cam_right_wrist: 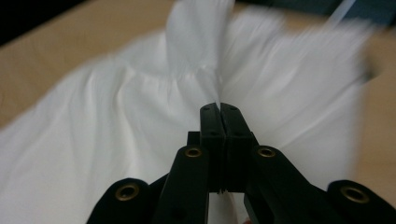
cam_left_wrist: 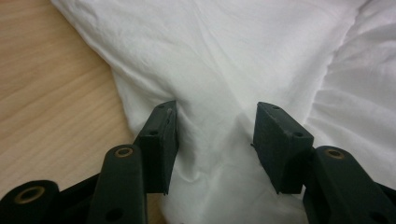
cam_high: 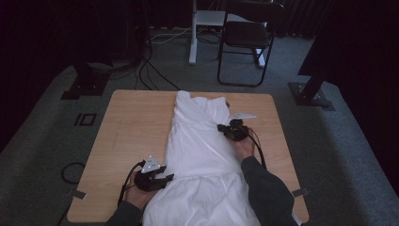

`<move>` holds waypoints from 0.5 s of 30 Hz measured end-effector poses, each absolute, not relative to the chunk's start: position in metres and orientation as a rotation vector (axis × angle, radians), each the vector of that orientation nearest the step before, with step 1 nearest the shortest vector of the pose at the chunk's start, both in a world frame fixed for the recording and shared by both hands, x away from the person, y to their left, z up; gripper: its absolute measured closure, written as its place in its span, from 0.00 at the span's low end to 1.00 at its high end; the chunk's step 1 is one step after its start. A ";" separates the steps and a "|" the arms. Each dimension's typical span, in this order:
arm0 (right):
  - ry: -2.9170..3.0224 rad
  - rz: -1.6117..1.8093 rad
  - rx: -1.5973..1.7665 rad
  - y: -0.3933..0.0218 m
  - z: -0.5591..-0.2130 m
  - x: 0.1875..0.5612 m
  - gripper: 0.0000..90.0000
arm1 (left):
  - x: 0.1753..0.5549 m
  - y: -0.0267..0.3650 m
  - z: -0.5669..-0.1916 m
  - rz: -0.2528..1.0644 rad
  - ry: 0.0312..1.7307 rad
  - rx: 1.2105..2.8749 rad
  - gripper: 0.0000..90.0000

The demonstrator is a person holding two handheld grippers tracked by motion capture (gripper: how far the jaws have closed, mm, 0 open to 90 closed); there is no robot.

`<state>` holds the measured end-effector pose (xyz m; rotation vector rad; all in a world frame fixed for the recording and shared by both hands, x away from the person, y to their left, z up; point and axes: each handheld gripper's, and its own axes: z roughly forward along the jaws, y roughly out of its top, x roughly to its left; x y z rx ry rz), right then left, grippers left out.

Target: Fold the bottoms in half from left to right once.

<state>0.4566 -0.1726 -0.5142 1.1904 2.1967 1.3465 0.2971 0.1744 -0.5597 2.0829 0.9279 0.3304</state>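
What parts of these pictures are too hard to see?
- Dress: its hem is cut off by the high view's bottom edge.
- Right gripper: shut, but blur in its own view hides whether cloth is pinched.
- Room behind the table: too dark in the high view.

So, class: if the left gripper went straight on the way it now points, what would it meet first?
The white garment. The left gripper has open jaws with cloth already lying between them, so it would probably push straight into that fabric.

The right gripper [cam_right_wrist: 219, 108] has its jaws pressed together, pinching the white garment [cam_right_wrist: 116, 121].
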 end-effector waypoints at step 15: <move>2.114 1.093 1.438 -0.226 -0.562 0.442 0.98 | 0.313 0.169 -0.536 0.385 0.897 2.060 0.52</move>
